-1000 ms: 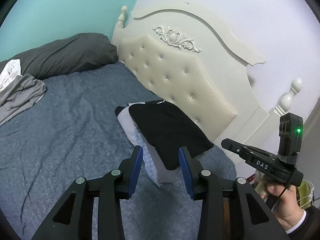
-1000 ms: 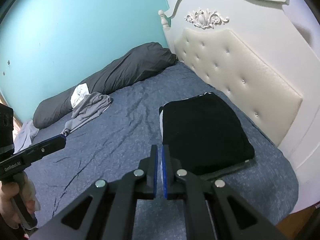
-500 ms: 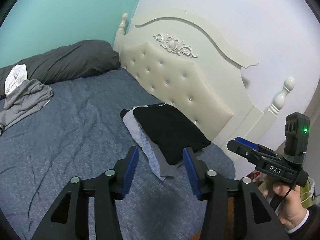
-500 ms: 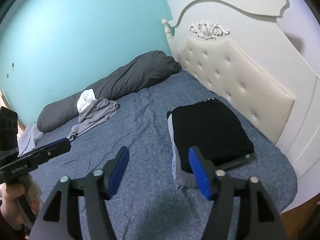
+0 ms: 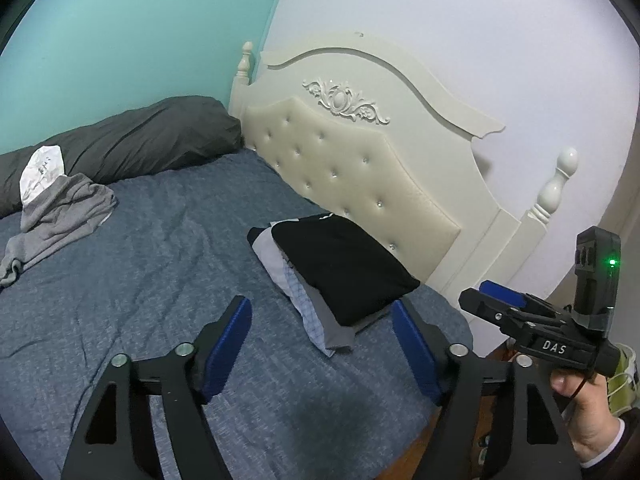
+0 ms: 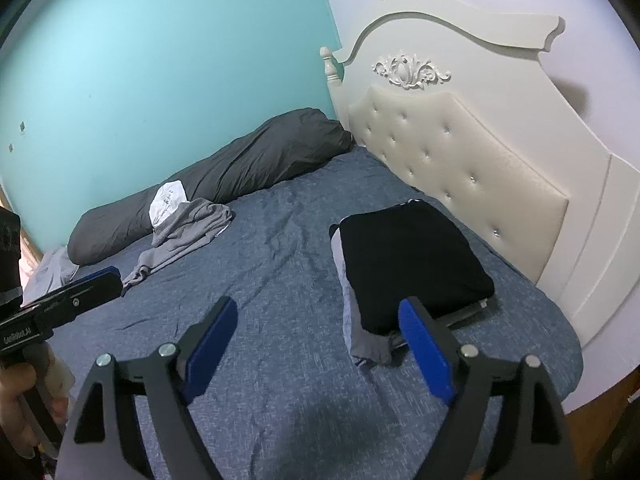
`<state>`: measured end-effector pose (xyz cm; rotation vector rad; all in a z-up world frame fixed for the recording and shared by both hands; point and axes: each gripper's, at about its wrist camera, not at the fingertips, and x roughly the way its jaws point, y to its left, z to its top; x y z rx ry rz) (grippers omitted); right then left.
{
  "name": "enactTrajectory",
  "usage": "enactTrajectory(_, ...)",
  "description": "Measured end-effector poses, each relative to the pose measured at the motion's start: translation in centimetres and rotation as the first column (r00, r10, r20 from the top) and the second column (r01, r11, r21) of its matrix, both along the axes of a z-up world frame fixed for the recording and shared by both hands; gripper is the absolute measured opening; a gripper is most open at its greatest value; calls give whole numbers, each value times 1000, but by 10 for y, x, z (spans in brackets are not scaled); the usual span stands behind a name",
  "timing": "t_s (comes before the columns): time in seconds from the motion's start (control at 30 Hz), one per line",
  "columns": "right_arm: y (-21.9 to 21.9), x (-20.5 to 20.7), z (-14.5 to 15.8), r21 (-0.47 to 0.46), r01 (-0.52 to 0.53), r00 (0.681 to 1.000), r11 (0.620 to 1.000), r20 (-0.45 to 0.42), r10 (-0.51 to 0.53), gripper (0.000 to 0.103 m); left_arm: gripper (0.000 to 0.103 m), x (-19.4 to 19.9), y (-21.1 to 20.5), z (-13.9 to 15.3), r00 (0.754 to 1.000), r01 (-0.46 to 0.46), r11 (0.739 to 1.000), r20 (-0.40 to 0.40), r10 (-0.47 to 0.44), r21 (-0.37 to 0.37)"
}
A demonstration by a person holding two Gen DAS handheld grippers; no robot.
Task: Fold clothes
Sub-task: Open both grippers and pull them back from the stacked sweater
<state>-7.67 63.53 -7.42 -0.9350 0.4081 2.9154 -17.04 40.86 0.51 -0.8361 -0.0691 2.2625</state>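
A stack of folded clothes, with a black garment (image 5: 344, 264) (image 6: 408, 264) on top of grey and checked pieces, lies on the blue bed near the headboard. A crumpled grey garment (image 5: 60, 216) (image 6: 188, 232) sits unfolded by the dark pillow. My left gripper (image 5: 322, 336) hangs open above the bed, short of the stack, with nothing between its blue pads. My right gripper (image 6: 318, 340) is open too and empty, its right pad just in front of the stack's near edge. Each gripper shows in the other's view, held in a hand (image 5: 580, 412).
A cream tufted headboard (image 5: 360, 168) (image 6: 460, 152) stands behind the stack. A long dark grey pillow (image 5: 120, 140) (image 6: 224, 176) lies along the teal wall, with a white item (image 6: 168, 200) on it. The blue bedspread (image 5: 132, 280) is wrinkled. The bed's edge and wooden floor (image 6: 592, 412) are at lower right.
Both grippers have pulled back and up from the folded stack. The right gripper went from shut to wide open, and the left opened wider.
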Motion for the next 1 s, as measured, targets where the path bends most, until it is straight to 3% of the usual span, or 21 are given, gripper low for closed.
enactTrajectory(0.5,-31,26,15,40,19,1000,999,-13,-19,90,102,23,-31,14,999,-25,1000,-39,26,14)
enactTrajectory(1.0,-50,49,24,40,24,999,999,-22,-23,92,103,44,-53,20,998,-46,999,-52,45,-6)
